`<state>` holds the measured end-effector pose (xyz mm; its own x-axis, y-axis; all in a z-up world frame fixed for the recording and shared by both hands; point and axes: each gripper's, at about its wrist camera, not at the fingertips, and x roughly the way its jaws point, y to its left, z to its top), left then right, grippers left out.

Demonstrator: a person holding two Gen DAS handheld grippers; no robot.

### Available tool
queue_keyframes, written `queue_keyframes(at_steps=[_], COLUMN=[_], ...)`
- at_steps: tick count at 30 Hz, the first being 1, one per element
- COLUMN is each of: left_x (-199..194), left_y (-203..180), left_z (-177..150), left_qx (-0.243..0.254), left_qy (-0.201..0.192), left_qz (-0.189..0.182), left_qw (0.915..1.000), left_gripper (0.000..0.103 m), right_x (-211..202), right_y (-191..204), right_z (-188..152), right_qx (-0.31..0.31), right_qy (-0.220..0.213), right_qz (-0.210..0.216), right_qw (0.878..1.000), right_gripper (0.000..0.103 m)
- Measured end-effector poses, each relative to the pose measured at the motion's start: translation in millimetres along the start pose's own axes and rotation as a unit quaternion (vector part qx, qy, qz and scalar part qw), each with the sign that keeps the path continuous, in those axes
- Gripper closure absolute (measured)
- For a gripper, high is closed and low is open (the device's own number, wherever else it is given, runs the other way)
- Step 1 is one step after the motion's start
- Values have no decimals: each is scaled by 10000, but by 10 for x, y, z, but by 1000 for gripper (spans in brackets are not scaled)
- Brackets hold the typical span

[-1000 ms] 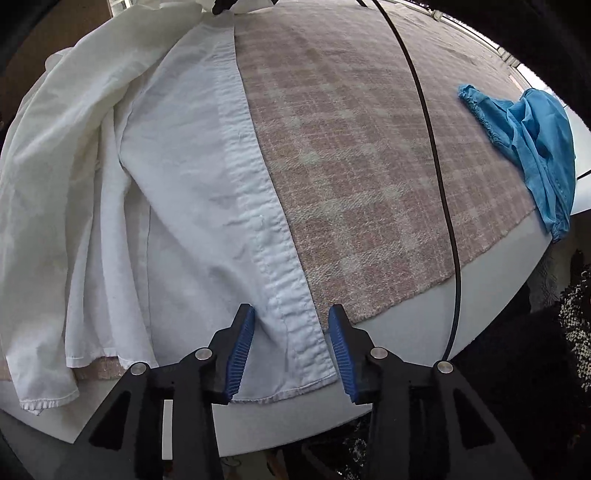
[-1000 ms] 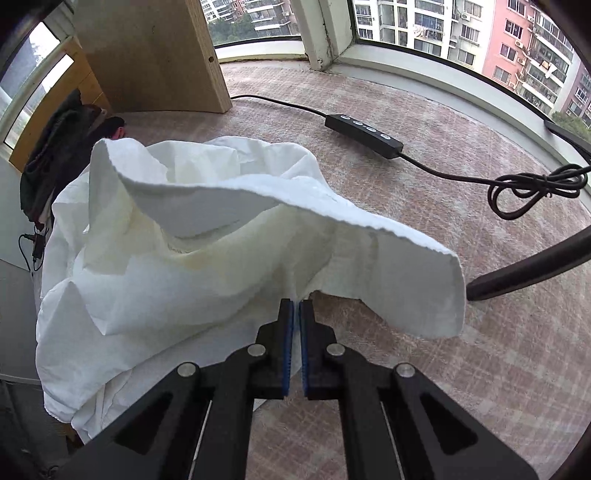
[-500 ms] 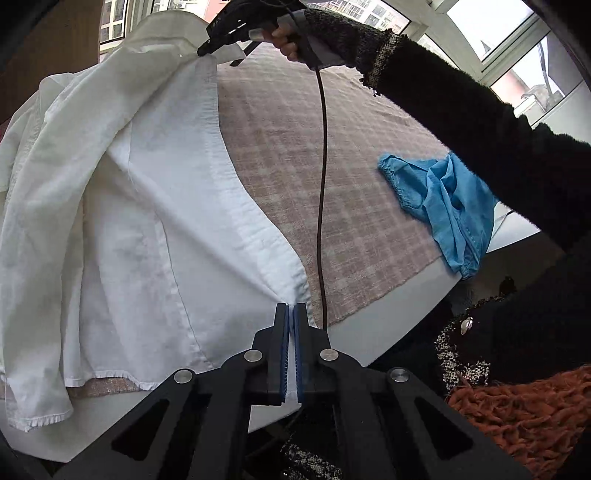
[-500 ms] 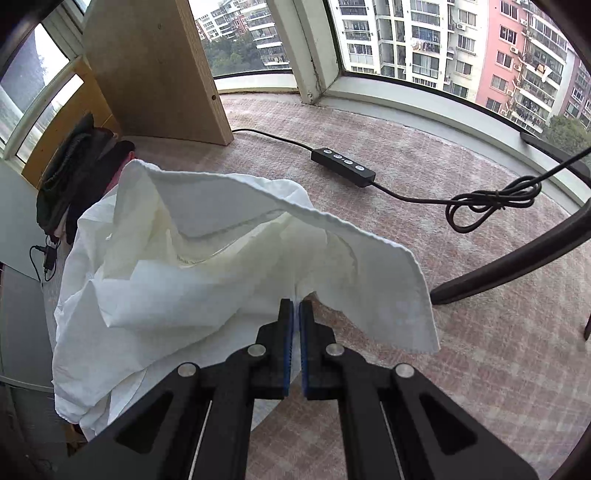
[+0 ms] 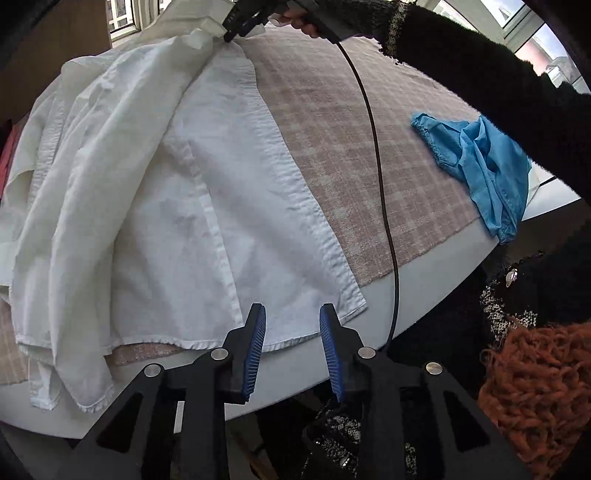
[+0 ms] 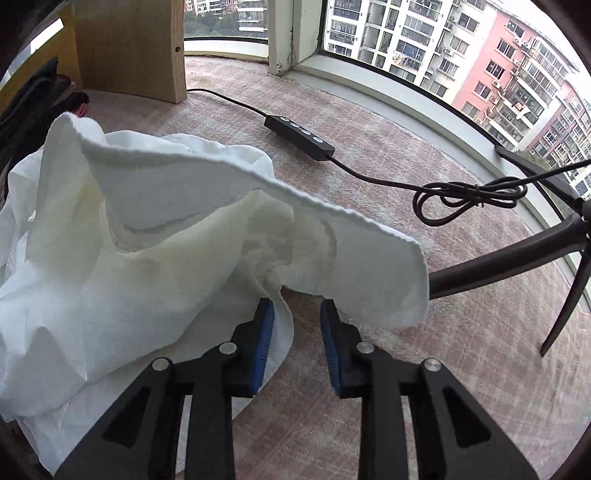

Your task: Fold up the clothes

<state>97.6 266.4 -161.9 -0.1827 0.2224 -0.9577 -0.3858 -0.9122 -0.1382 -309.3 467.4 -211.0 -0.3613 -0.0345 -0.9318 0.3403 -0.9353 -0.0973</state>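
A white shirt (image 5: 192,206) lies spread over the pink plaid cloth (image 5: 351,129) on the table, with its front placket running to the near hem. My left gripper (image 5: 293,325) hovers above that hem corner. Its jaws are opening and nothing is between the pads. At the far collar, a hand holds my right gripper (image 5: 231,33). In the right wrist view the right gripper (image 6: 297,314) is opening too. A bunched fold of the shirt (image 6: 177,236) hangs loose against the left fingertip (image 6: 266,314), not pinched.
A blue garment (image 5: 484,173) drapes over the table's right edge (image 5: 443,273). A black cable (image 5: 380,184) crosses the cloth. Beyond the collar lie a black button controller (image 6: 299,136), a coiled cord (image 6: 469,195), a wooden panel (image 6: 129,48) and dark stand legs (image 6: 517,258). A dark sleeve (image 5: 480,74) reaches across.
The left gripper shut on the hem corner, then opened and rose away from it. The right gripper, shut on the collar before, has opened, and the fabric now sits loose.
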Motion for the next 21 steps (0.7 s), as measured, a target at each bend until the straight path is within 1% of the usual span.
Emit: queue_keyframes(at_steps=[1, 2, 4, 5, 6, 8, 9, 10, 11, 12, 14, 15, 16, 17, 18, 19, 20, 21], left_x=[-114, -201, -265, -297, -302, -195, -135, -75, -20, 18, 78, 108, 138, 160, 161, 160, 148, 131], left_y=[109, 230, 522, 669, 797, 957, 983, 1009, 1033, 1039, 1000, 981, 961, 946, 940, 937, 940, 943], left_z=[-82, -160, -296, -363, -417, -458, -454, -450, -443, -430, -400, -385, -370, -361, -365, -370, -377, -384], left_qx=[-93, -190, -401, -505, -592, -662, -627, -593, -568, -550, -452, -402, -353, -313, -291, -283, -298, -302], left_qy=[-89, -144, -107, -88, -53, 74, 117, 161, 192, 192, 171, 161, 151, 145, 146, 136, 107, 92], left_qz=[376, 720, 1272, 1546, 1748, 1839, 1857, 1876, 1871, 1821, 1736, 1693, 1651, 1594, 1507, 1420, 1340, 1275], left_qw=[9992, 9971, 9910, 9867, 9828, 9807, 9805, 9803, 9805, 9816, 9836, 9846, 9855, 9866, 9880, 9894, 9905, 9913], left_gripper=[68, 66, 64, 64, 63, 63, 63, 63, 63, 63, 64, 66, 78, 88, 103, 102, 102, 103], right_x=[-108, -221, -467, -583, -678, -768, -794, -808, -793, -773, -641, -545, -433, -299, -207, -123, -74, -52], right_y=[-19, -38, -75, -88, -81, -5, 42, 97, 168, 238, 350, 395, 438, 465, 465, 455, 423, 398], right_z=[-62, -126, -261, -319, -351, -319, -283, -237, -167, -95, 55, 98, 139, 171, 191, 207, 210, 210], right_qx=[-5, 26, 266, 400, 579, 846, 944, 1022, 1056, 1092, 1207, 1269, 1340, 1423, 1485, 1575, 1721, 1828], right_qy=[-59, -132, -344, -435, -479, -440, -396, -349, -296, -230, 28, 207, 392, 563, 670, 746, 735, 706], right_qz=[-238, -356, -4, 226, 618, 1544, 2005, 2372, 2517, 2616, 2620, 2606, 2541, 2368, 2237, 2188, 2350, 2527], right_qw=[9997, 9993, 9991, 9980, 9953, 9834, 9743, 9654, 9616, 9587, 9575, 9568, 9570, 9594, 9610, 9601, 9538, 9475], right_gripper=[70, 70, 70, 66, 63, 48, 45, 43, 43, 43, 43, 43, 43, 43, 43, 43, 46, 56])
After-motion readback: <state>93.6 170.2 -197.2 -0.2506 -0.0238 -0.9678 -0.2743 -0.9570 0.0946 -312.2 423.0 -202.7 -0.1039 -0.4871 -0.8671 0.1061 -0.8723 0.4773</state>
